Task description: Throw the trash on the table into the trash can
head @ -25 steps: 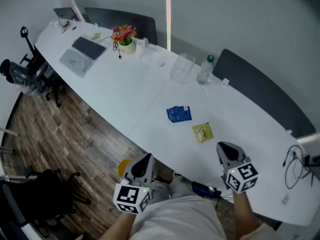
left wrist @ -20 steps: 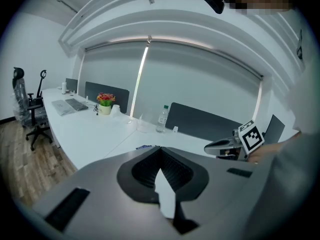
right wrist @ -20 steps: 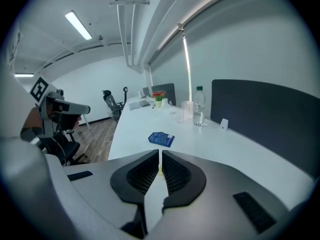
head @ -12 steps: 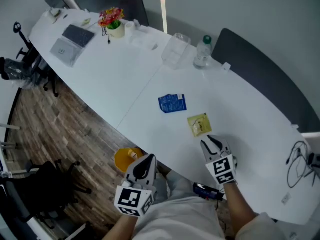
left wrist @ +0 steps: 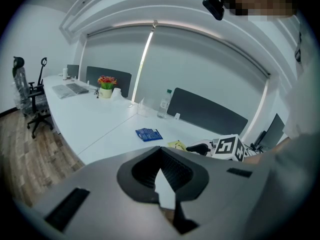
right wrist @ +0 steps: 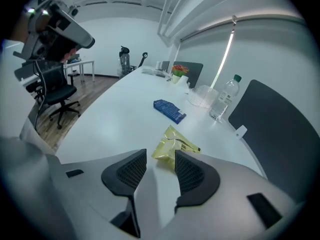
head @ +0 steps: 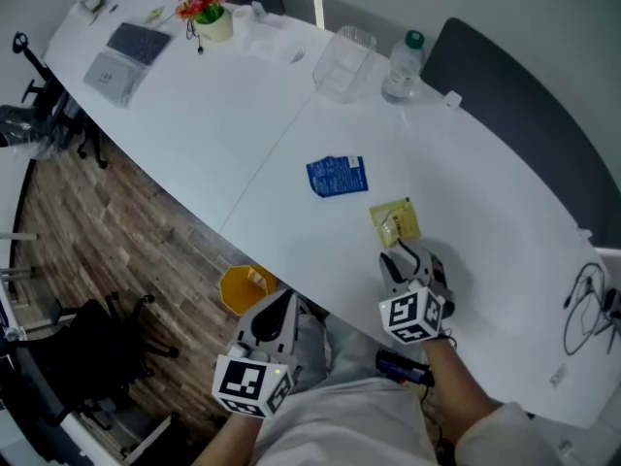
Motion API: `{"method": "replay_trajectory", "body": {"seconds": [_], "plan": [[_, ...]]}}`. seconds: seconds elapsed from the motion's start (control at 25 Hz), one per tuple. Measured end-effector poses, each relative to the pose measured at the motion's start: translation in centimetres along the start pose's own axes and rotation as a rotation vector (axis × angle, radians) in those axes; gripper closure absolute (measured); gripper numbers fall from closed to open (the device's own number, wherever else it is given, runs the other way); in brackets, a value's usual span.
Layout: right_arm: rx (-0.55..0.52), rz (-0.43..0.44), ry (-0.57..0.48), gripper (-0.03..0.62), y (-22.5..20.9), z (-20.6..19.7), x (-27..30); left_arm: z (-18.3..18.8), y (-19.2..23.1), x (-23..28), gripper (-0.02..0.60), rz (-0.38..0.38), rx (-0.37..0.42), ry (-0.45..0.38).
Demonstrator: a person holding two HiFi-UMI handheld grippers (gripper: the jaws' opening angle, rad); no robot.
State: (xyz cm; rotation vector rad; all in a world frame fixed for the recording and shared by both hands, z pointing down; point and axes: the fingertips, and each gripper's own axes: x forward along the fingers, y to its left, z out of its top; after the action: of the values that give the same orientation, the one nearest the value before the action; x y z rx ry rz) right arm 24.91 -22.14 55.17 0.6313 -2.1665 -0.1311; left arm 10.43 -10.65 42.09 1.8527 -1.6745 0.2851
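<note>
Far left, on the floor below the table (head: 243, 115) edge: yellow trash can (head: 238, 289). Just beside it: left gripper (head: 279, 309), clenched on nothing, idle. Mid-table: blue wrapper (head: 337, 176), untouched. Then yellow wrapper (head: 395, 221), near edge between the tips of right gripper (head: 400, 257), jaws just spread wide, not yet pinching. Reaching stage, seemingly; next, probably: nudge forward, clamp, carry to can.

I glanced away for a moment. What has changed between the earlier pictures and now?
The right gripper has come down toward the yellow wrapper, and its jaws have just been opening; the wrapper lies just ahead of them, not gripped. The left gripper remains shut and empty. The blue wrapper and trash can lie as before.
</note>
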Motion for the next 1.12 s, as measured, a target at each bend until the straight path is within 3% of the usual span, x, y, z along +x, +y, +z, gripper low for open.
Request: {"method": "replay_trajectory", "body": {"seconds": [0.24, 0.6, 0.88, 0.92, 1.0, 1.12], "plan": [[-0.015, -0.045, 0.066, 0.399, 0.3, -0.8, 1.7, -0.8, 1.5, -0.8, 0.581, 0.021, -0.018, 0.006], [0.033, -0.069, 0.055, 0.365, 0.1, 0.3, 2.0, -0.9, 2.2, -1.2, 0.581, 0.040, -0.046, 0.020], [0.001, -0.106, 0.085, 0.362, -0.7, 0.4, 3.1, -1.1, 2.5, -1.4, 0.581, 0.037, -0.047, 0.008], [0.003, -0.110, 0.085, 0.369, -0.9, 0.5, 3.1, -1.1, 2.6, -1.4, 0.581, 0.039, -0.049, 0.007], [0.015, -0.120, 0.073, 0.455, -1.3, 0.9, 3.0, -1.1, 2.7, -1.5, 0.581, 0.043, -0.055, 0.008], [0.054, -0.114, 0.039, 0.479, -1.6, 1.6, 2.4, -1.1, 2.7, -1.6, 0.581, 0.045, -0.061, 0.006]]}}
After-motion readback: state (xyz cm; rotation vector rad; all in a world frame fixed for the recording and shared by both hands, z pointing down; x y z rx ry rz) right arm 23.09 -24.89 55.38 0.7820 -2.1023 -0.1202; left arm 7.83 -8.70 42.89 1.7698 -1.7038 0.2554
